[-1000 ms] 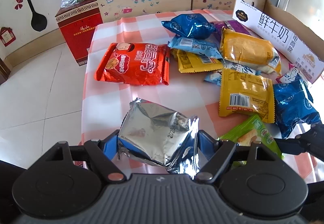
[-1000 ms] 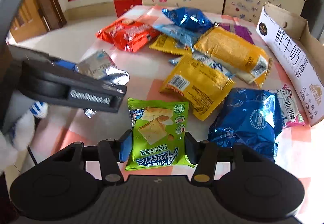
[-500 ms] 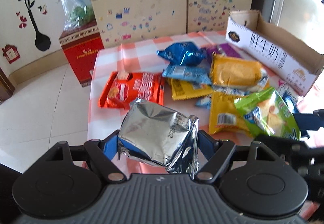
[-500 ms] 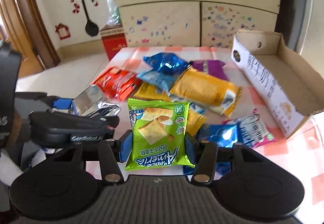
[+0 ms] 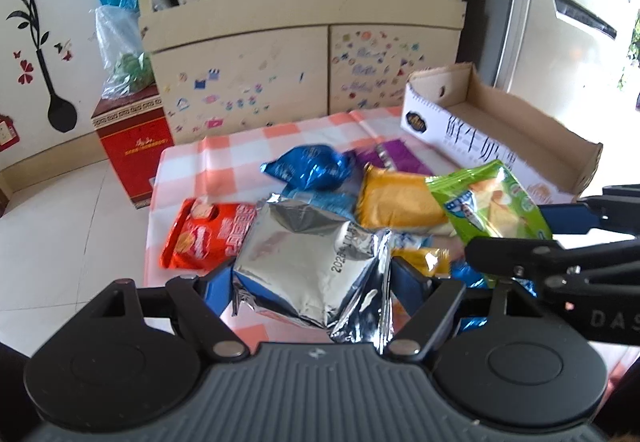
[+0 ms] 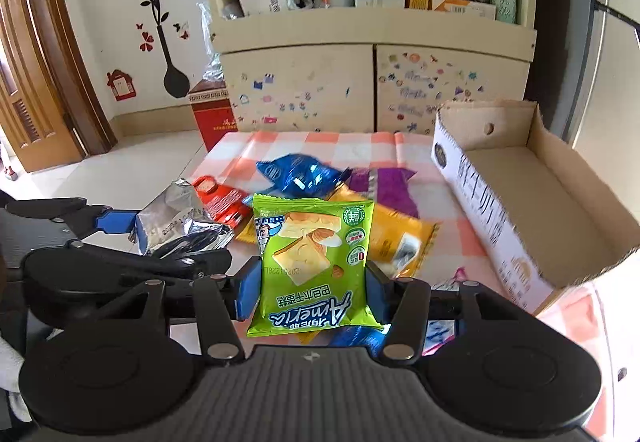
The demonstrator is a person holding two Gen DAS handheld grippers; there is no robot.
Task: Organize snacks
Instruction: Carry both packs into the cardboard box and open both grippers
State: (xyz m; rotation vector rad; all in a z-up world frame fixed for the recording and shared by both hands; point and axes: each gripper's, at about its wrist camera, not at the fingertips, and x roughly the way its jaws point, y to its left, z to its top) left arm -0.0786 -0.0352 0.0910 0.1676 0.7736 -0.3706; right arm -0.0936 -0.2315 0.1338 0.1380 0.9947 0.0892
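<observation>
Left claw [image 5: 312,282] is gripping a silver packet [image 5: 308,262] lying crosswise; right claw [image 6: 312,290] is clamping an upright green packet [image 6: 314,262], its long axis toward 12 o'clock, cardboard box [image 6: 560,210] at 2 o'clock.

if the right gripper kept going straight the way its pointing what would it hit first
Probably the yellow snack packet lying just beyond the green packet that the right gripper holds, though depth is hard to judge. The cardboard box sits off to the right of that line.
</observation>
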